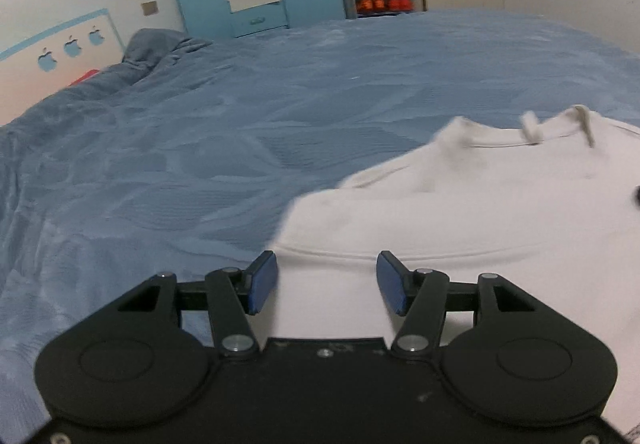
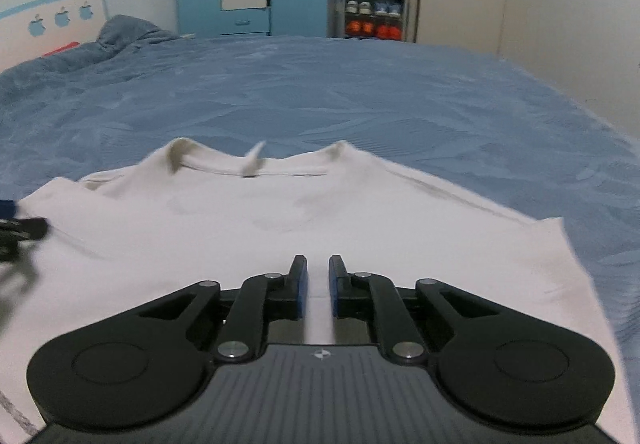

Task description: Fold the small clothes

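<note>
A white cotton T-shirt (image 2: 304,212) lies spread on the blue textured bedspread (image 2: 360,96), collar toward twelve o'clock; its near hem is hidden under both tools. The left gripper (image 1: 327,276) holds its blue-padded fingers (image 1: 264,280) wide apart over the shirt's sleeve edge, gripping nothing. The right gripper (image 2: 318,284) has its jaws nearly closed, a narrow strip of white cloth showing between; whether they pinch it is unclear. At nine o'clock in the right view, the left tool is blurred and cut off.
</note>
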The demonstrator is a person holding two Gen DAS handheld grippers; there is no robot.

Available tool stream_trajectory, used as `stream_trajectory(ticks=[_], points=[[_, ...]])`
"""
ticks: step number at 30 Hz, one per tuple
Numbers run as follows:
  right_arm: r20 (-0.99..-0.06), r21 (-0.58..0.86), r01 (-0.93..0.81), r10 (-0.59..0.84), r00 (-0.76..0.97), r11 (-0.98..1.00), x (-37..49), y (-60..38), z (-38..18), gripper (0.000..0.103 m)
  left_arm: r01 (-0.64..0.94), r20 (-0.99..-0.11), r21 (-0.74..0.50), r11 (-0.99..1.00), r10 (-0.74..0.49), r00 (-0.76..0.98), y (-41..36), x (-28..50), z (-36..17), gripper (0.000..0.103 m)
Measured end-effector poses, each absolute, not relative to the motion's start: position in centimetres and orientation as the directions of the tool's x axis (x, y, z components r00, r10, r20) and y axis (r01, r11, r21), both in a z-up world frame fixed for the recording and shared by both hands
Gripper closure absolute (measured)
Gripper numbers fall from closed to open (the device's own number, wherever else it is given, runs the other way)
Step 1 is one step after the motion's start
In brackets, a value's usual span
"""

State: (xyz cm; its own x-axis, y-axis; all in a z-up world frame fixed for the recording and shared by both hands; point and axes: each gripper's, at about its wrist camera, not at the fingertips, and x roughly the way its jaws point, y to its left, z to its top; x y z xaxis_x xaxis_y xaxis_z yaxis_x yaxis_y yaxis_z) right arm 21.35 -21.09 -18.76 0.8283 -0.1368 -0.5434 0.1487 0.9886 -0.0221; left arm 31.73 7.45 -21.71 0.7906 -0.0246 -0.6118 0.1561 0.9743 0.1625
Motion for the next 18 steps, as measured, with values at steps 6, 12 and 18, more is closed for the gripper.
stream_trajectory(ticks=[6, 12, 18], points=[[-0.494, -0.175, 0.303, -0.350, 0.796, 0.937, 18.8, -26.2, -19.4, 0.091, 0.053, -0.597, 0.189, 0.980, 0.072, 0.799, 10.9, 31.1, -21.3, 0.040], [-0.574, 0.019, 0.347, -0.274, 0.771, 0.938, 17.4, -33.1, -19.3, 0.103, 0.079, -0.636, 0.149, 0.986, 0.035, 0.771, 13.1, 31.7, -23.5, 0.036], [-0.473, 0.031, 0.342, -0.287, 0.833, 0.939, 13.6, -31.2, -12.2, 0.095, 0.034, -0.570, 0.227, 0.973, 0.105, 0.815, 11.2, 29.8, -18.4, 0.039]])
